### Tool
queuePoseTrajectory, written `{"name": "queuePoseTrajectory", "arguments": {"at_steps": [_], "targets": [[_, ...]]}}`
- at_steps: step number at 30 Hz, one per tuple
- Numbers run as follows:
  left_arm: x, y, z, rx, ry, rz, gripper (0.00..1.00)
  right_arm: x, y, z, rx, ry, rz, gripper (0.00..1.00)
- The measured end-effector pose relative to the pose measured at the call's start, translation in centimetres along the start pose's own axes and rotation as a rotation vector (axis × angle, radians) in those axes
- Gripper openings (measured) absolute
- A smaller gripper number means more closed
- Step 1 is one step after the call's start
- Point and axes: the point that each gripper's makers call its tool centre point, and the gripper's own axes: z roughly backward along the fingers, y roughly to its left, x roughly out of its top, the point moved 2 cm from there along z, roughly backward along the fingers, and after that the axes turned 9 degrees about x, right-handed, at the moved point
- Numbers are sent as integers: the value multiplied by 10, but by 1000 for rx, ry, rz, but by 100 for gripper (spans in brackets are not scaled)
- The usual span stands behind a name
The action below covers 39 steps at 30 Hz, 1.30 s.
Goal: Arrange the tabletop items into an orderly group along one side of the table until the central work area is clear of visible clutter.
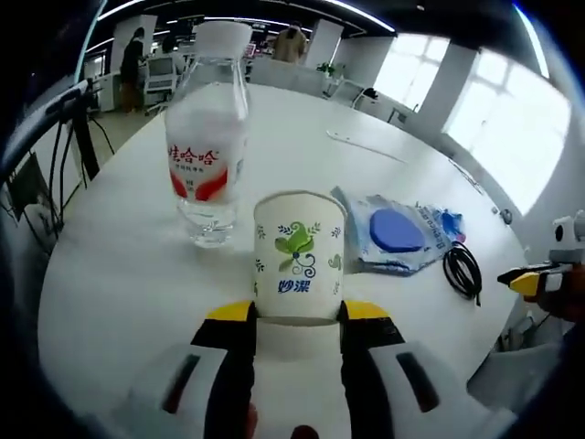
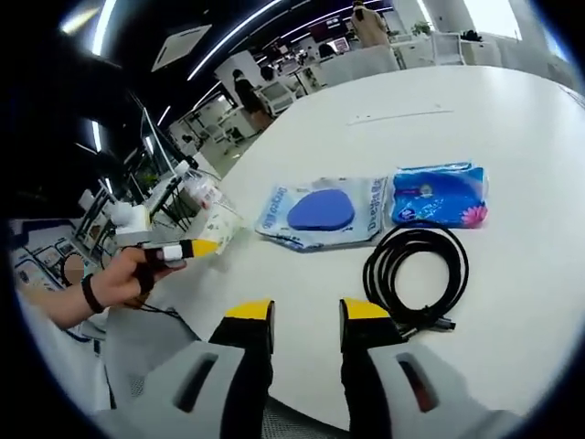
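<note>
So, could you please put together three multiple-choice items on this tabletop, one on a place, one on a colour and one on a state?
1. Where is the paper cup in the left gripper view?
A. Between the left gripper's jaws
B. On top of the coiled black cable
C. Inside the water bottle

2. What colour is the round pad inside the clear packet?
A. Red
B. Blue
C. Green

3. What is the right gripper doing?
A. Shut on the cable
B. Shut on the tissue pack
C. Open, holding nothing

Answers: 1 A, the yellow-tipped jaws flank the cup's base. 2 B, the pad shows blue through the wrapper in both views. 3 C, bare white table shows between its jaws, with the cable lying apart.
</note>
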Motion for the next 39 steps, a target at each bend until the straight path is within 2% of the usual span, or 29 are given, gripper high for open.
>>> {"name": "queuePoseTrajectory", "arguments": {"at_steps": [11,22,25,39], "targets": [[-5,-24,22,-33,-22,-71,35,2,9,-16,61,16,-2,29],[-9,-61,33,-118,-43,-120,35,16,27,-31,155,46,49,31],[-10,-74,37,-154,-51,-154,35,22,33,-34,177,62,95,31],[-18,-121,49,-272,-66,-321,35,38,46,-44,253,99,167,33]]}}
